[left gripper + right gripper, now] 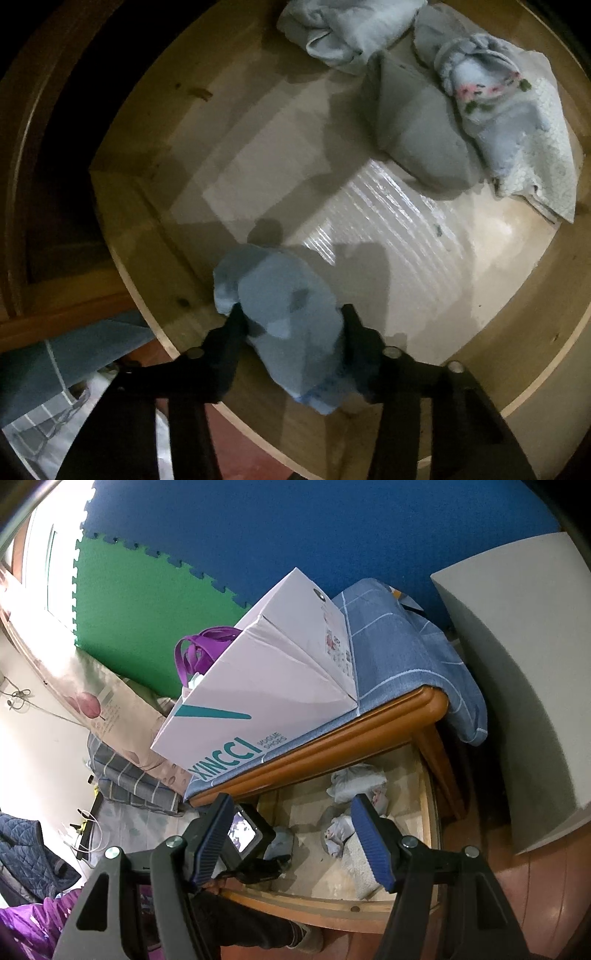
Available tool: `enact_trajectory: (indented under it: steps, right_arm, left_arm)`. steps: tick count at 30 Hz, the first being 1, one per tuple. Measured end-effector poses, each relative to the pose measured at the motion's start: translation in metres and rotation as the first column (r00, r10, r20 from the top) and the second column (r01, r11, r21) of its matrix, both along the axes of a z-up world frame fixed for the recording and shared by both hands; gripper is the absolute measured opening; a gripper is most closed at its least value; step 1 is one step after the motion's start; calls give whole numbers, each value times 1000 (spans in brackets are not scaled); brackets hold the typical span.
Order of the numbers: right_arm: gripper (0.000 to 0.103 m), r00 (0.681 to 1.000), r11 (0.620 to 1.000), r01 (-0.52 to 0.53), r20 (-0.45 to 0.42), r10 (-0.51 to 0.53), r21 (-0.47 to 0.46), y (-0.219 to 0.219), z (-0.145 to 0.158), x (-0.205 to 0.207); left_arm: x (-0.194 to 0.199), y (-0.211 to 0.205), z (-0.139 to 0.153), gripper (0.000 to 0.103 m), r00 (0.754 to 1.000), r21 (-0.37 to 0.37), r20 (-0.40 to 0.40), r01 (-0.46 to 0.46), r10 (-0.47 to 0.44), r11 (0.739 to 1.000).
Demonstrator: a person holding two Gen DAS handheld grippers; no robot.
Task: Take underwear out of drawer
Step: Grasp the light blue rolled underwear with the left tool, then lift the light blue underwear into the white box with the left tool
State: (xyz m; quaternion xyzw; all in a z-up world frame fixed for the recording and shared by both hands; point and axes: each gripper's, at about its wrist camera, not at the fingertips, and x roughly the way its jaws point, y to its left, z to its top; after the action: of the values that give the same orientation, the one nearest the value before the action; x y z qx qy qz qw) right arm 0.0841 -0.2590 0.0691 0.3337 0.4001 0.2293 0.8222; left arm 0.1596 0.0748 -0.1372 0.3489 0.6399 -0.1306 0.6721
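Over the near edge of the open drawer (122, 206), the left claw (291, 325) is clamped on a bunched piece of pale blue underwear (280, 306), soft and crumpled, bulging out above and below the black fingers. By my reading the grasp is made and the lift-out is the step in hand; next it needs carrying clear of the wooden front rim without snagging. Further back on the glossy lined drawer bottom lie a grey folded piece (417, 140), a light blue one with a pink flowered band (491, 96) and a whitish bundle (347, 29). Held above the drawer, the right claw (291, 838) stands wide and empty, its ribbed blue pads (369, 838) apart. A white shoe box (266, 686) sits on the cloth-covered top.
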Motion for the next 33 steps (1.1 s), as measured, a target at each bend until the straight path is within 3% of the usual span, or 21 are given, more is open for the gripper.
enact_trajectory:
  steps: [2,4,9,15,22,27,33]
  right_arm:
    - [68,1000,1000,7,-4,-7,11,-2,-1,0]
    - [68,1000,1000,16,-8,-16,20,-4,-3,1]
    - [69,999,997,41,-24,-39,60,-12,-7,1]
    - [70,998,996,49,-34,-47,70,-15,-10,2]
    - [70,998,997,46,-45,-43,65,-15,-11,4]
    - [70,997,995,57,-54,-53,77,-18,-13,4]
    - [70,995,989,78,-74,-70,124,-25,-17,4]
  left_arm:
    - [-3,-5,3,37,1000,4,4,10,-10,1000]
    - [-6,-5,9,32,1000,-38,-3,-2,2,999]
    - [-20,-5,31,31,999,-140,30,-11,16,990]
    - [-38,-4,81,31,991,-304,120,-28,68,952]
    - [-56,-23,138,31,978,-456,178,-17,110,890]
    - [-74,-41,173,32,971,-561,187,-18,148,828]
    - [-89,-38,238,32,963,-675,199,0,182,738]
